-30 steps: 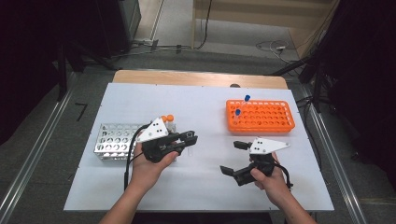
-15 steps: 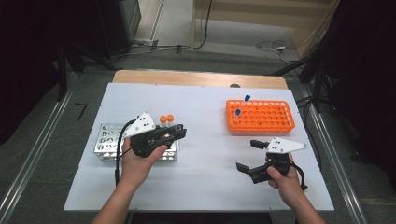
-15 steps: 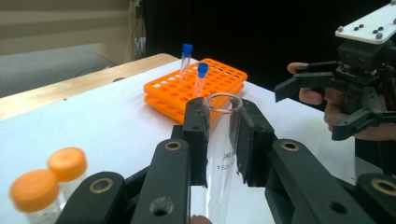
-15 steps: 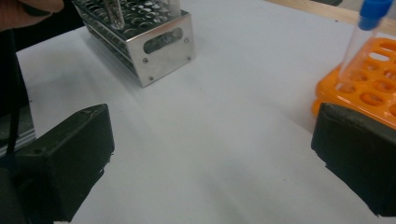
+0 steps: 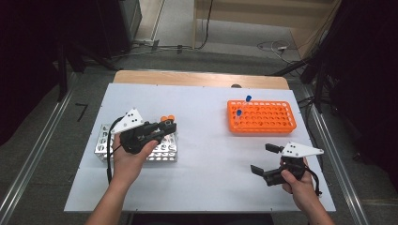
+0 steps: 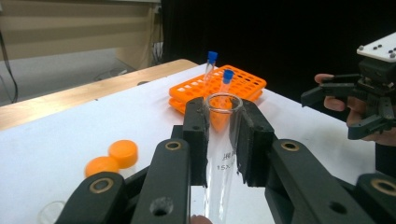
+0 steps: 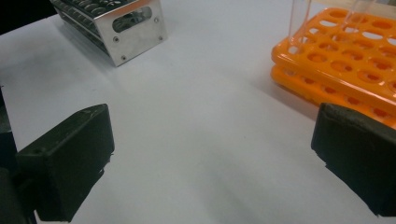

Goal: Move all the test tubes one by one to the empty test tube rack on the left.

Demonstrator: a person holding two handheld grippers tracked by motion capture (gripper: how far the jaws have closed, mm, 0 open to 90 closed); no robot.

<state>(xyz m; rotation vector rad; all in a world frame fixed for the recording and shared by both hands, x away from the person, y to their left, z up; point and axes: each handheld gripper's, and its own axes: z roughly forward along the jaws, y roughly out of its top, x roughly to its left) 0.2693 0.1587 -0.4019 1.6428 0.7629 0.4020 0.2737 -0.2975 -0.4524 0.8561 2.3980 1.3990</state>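
My left gripper [image 6: 223, 135] has its black jaws clamped on a clear, uncapped glass tube [image 6: 220, 154] standing upright between them, over the shiny metal rack [image 5: 104, 146] at the table's left. The perforated orange plastic rack [image 5: 272, 123], with two blue-capped tubes [image 5: 239, 114], lies well off to the tube's right. My right gripper [image 5: 265, 159] is nearer that rack, jaws spread wide and empty above the bare white table [image 5: 206, 154].

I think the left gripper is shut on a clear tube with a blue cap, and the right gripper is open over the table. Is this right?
Not quite. In the left gripper view the left gripper is shut on a clear tube with no cap; its mouth is open. The blue caps sit on tubes in the orange rack. The right gripper is open.
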